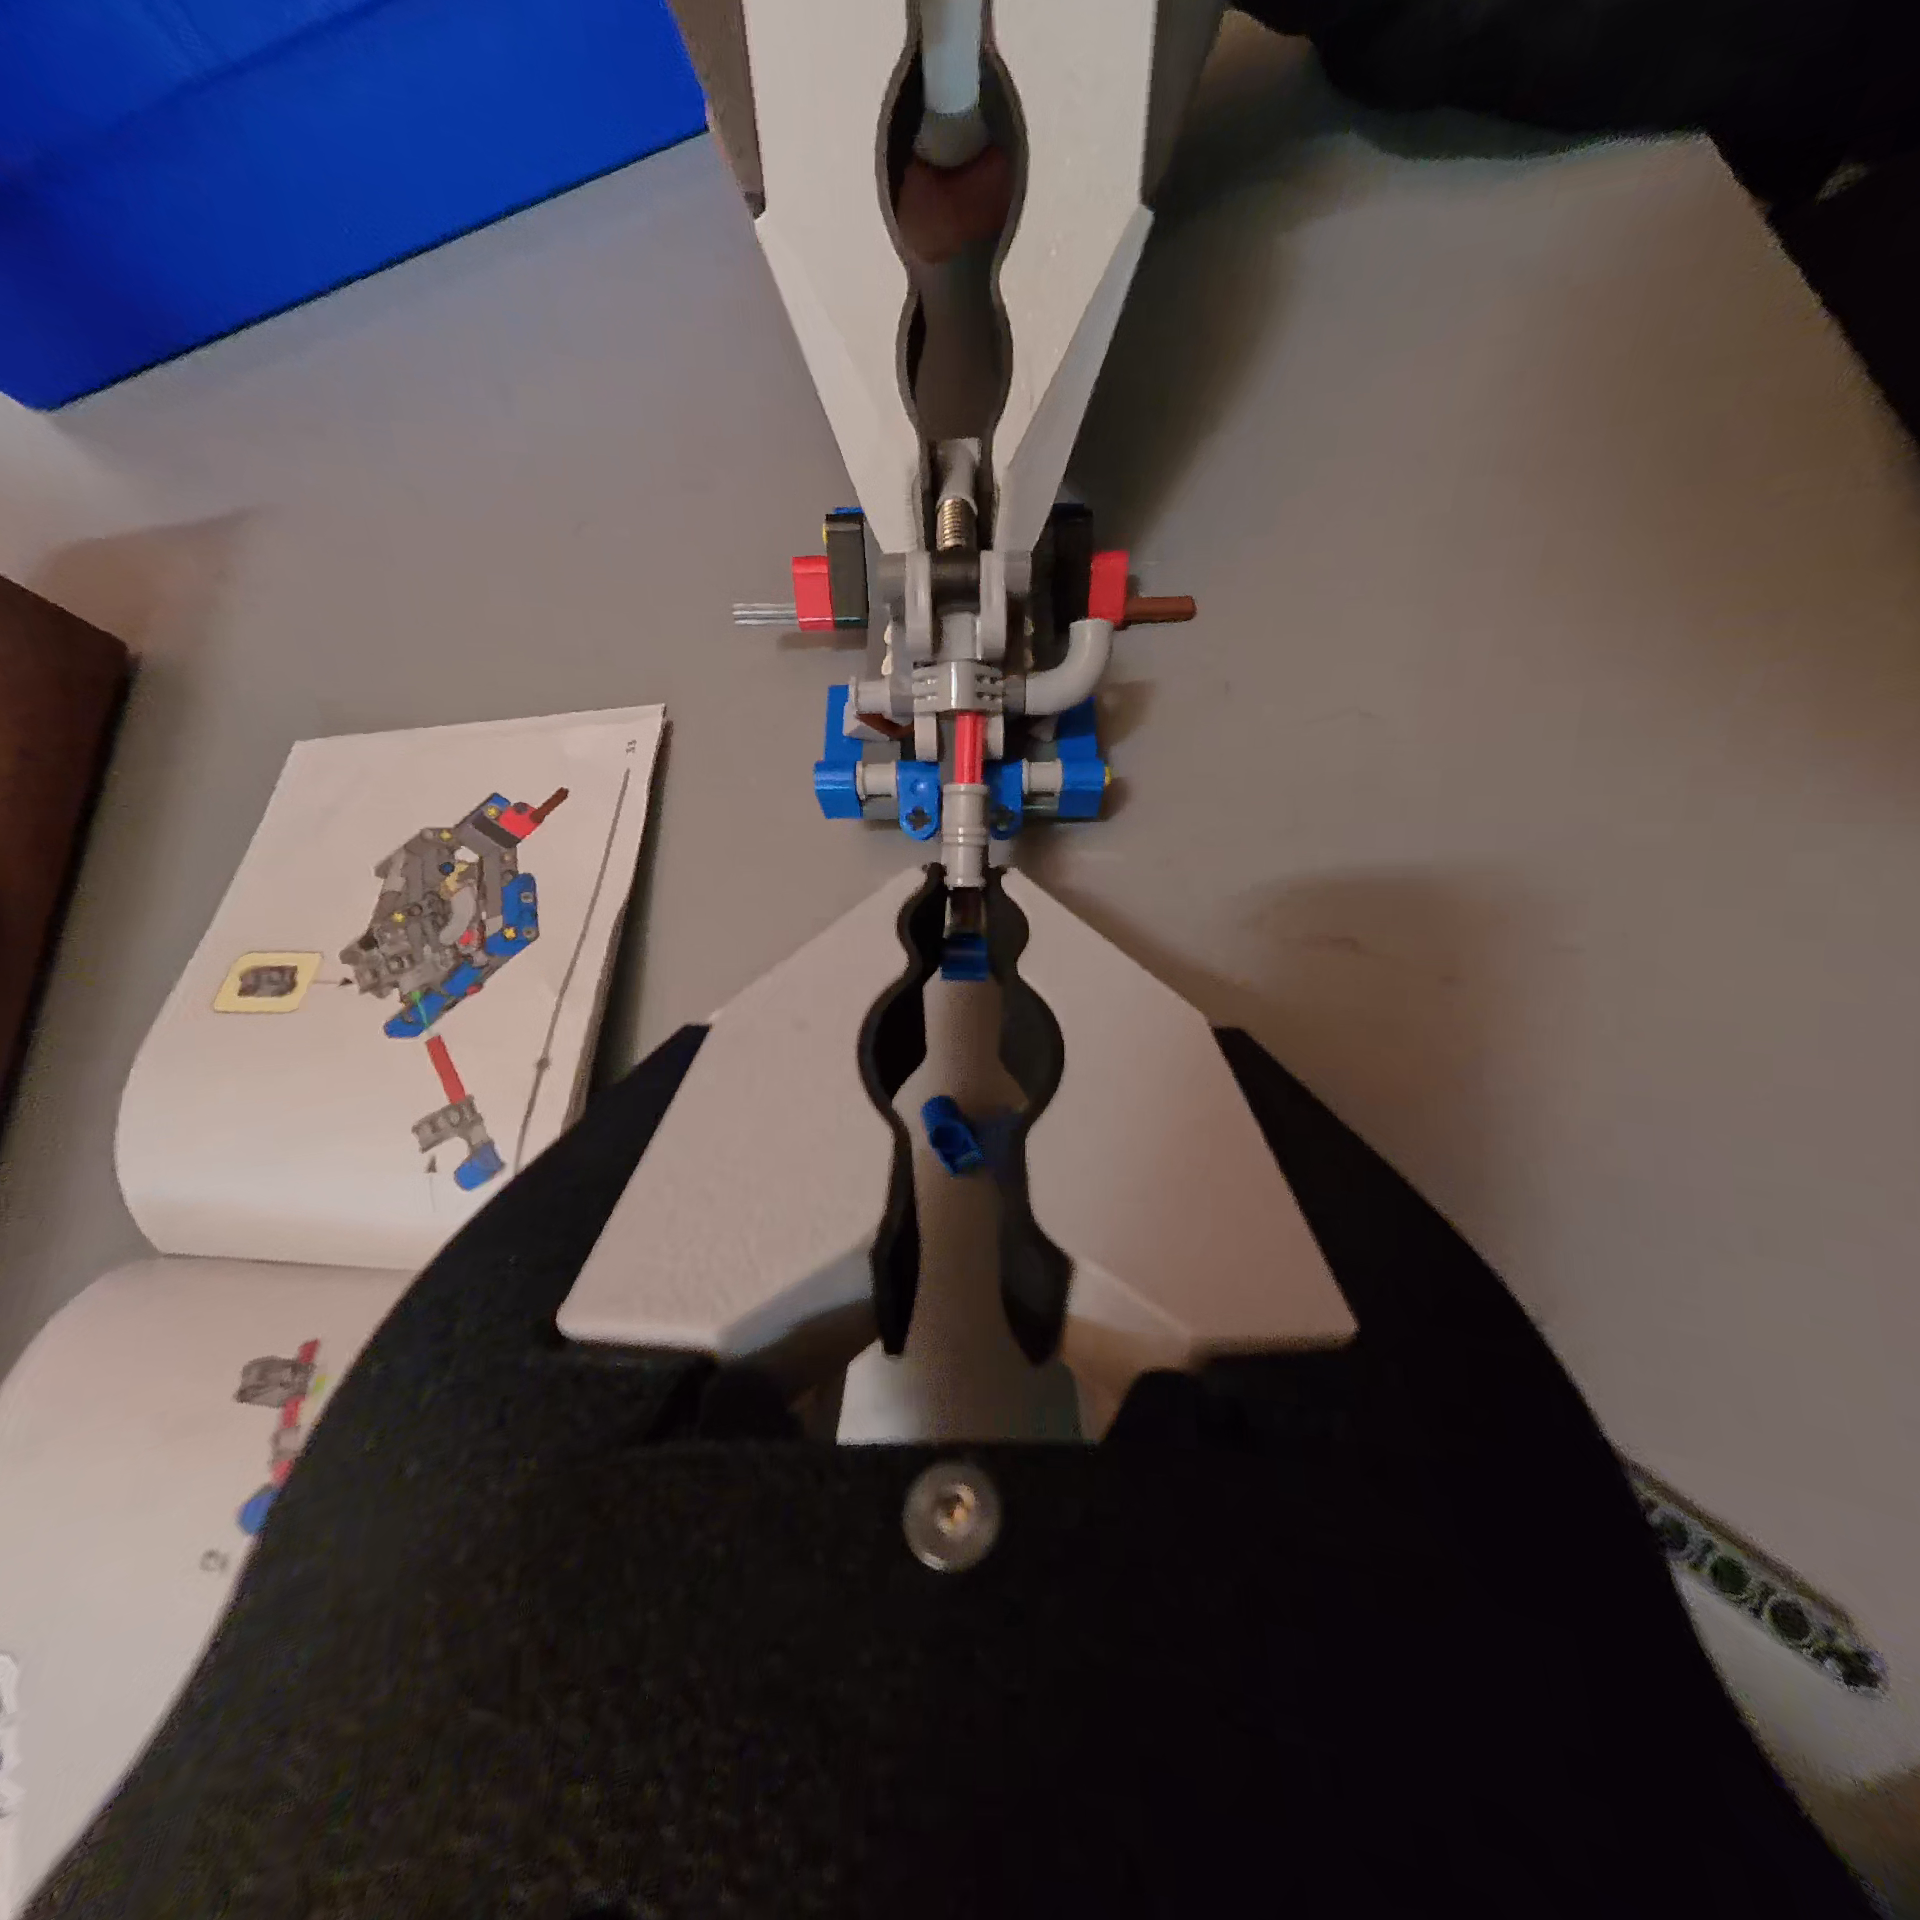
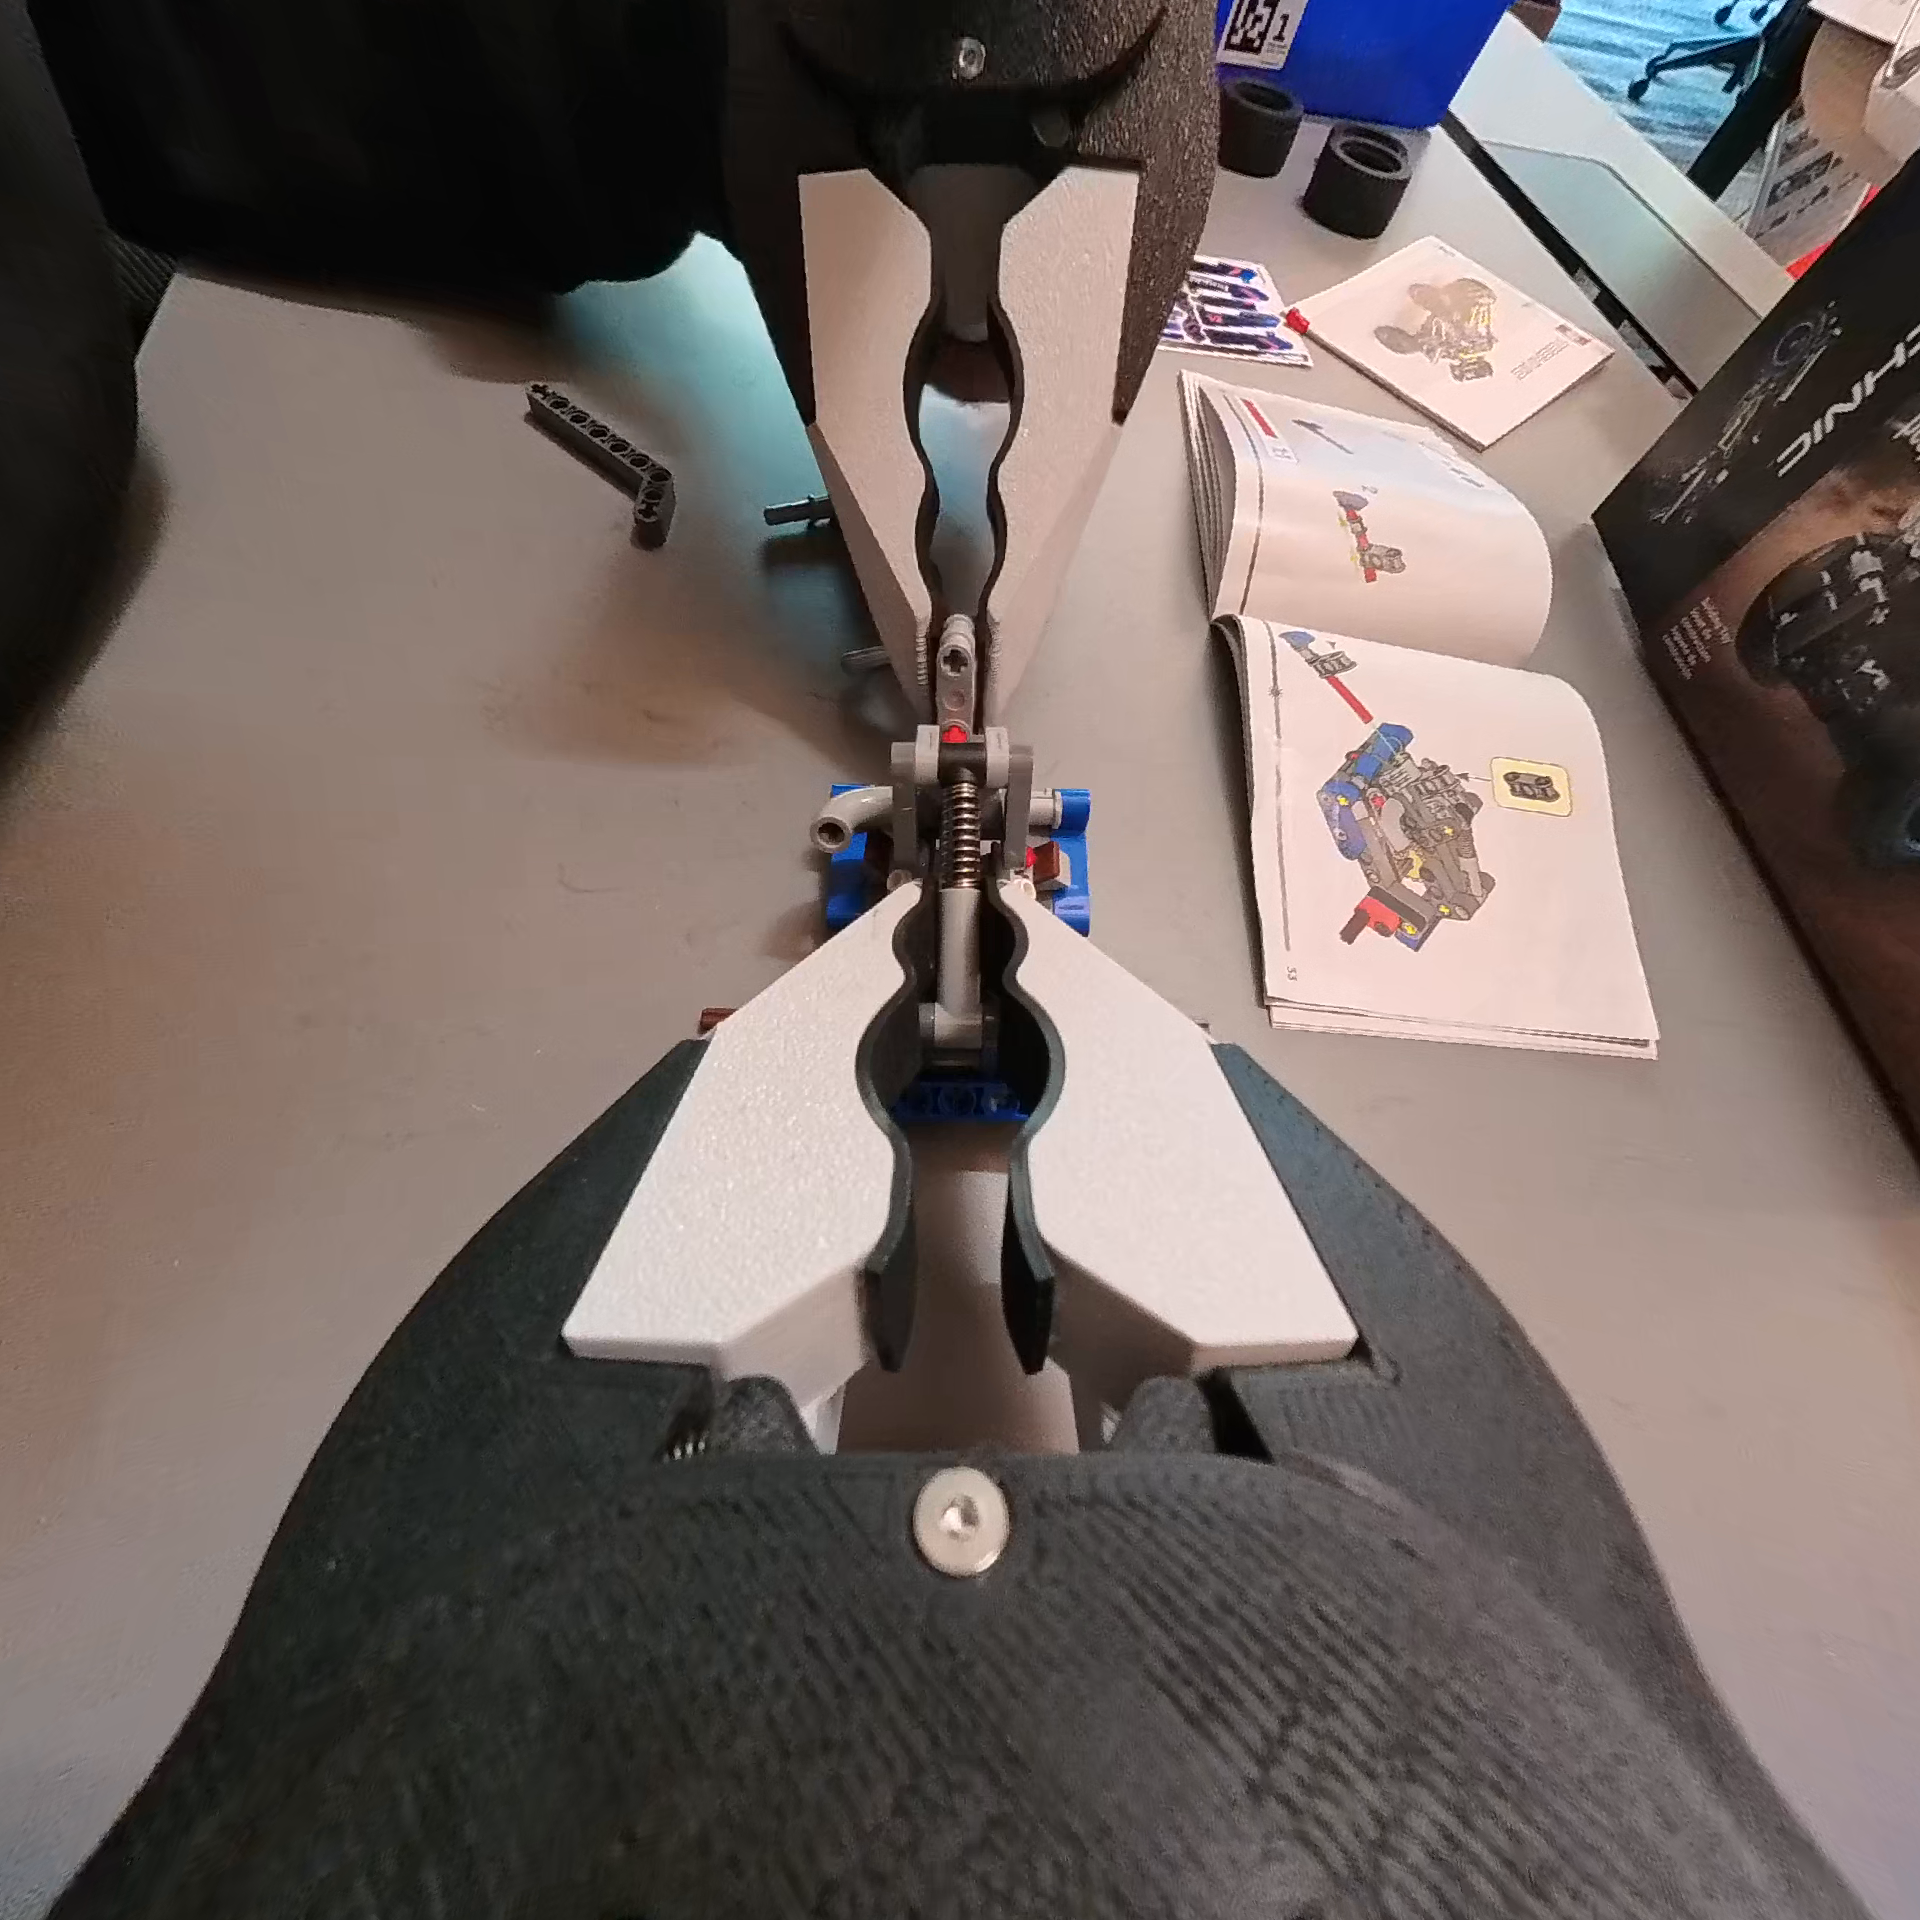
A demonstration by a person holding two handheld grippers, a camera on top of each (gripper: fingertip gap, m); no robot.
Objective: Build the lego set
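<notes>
The partly built Lego assembly [image 1: 956,707], blue, grey and red, sits on the grey table [image 1: 1403,727]. My left gripper [image 1: 966,881] is shut on a grey connector [image 1: 966,826] at the end of a red axle [image 1: 966,743] that runs into the assembly's near side. My right gripper [image 1: 961,535] comes from the far side and is shut on the assembly around its spring strut. In the right wrist view, my right gripper [image 2: 956,899] clamps the assembly [image 2: 1070,831] at the strut [image 2: 961,821], and the left gripper [image 2: 956,639] holds the connector [image 2: 956,675] opposite.
An open instruction booklet [image 1: 416,966] lies left of the assembly and also shows in the right wrist view [image 2: 1423,831]. Nearby are a black bent beam [image 2: 613,447], a grey pin [image 2: 795,511], loose blue pins [image 1: 951,1132], two black tyres [image 2: 1351,177], a blue bin [image 1: 312,156] and the set's box [image 2: 1787,582]. About 5 cm separates my left fingertips from my right.
</notes>
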